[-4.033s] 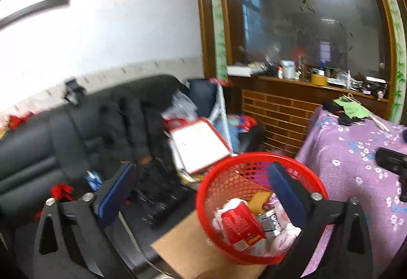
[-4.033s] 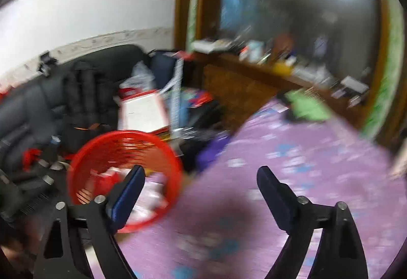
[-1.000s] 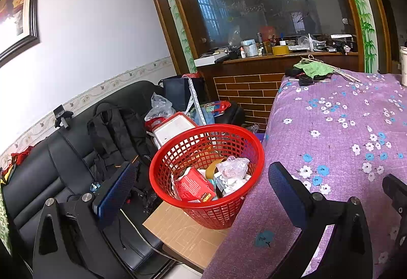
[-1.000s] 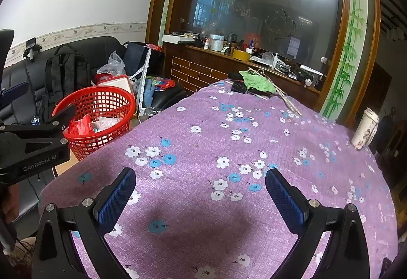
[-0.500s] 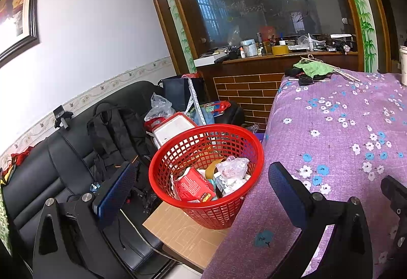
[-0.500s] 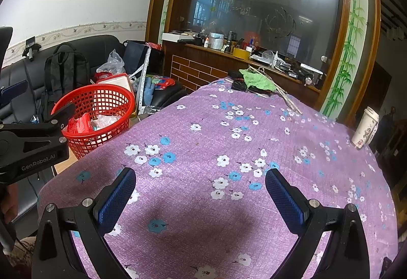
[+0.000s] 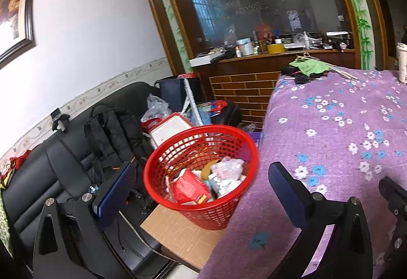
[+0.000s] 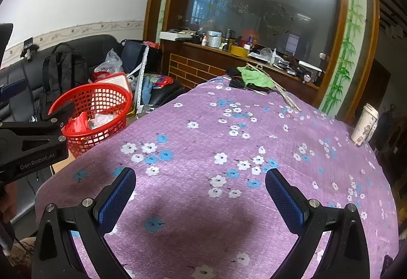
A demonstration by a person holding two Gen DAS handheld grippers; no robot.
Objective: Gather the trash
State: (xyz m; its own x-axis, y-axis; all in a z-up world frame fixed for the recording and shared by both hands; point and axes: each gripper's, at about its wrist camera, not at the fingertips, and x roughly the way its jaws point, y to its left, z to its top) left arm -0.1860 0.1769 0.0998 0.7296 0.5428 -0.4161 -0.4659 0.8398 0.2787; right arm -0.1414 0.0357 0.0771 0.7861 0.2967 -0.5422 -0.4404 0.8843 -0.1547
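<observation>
Hiding under wrappers [image 7: 230, 172], the red basket's [image 7: 250, 149] lower trash stays unreadable.

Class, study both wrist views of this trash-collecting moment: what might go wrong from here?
1. The red basket sits on cardboard near its corner; a nudge might tip it.
2. The paper cup stands at the table's far edge; a careless grab could knock it off.
3. The green cloth covers small items that might be wrongly binned.
</observation>
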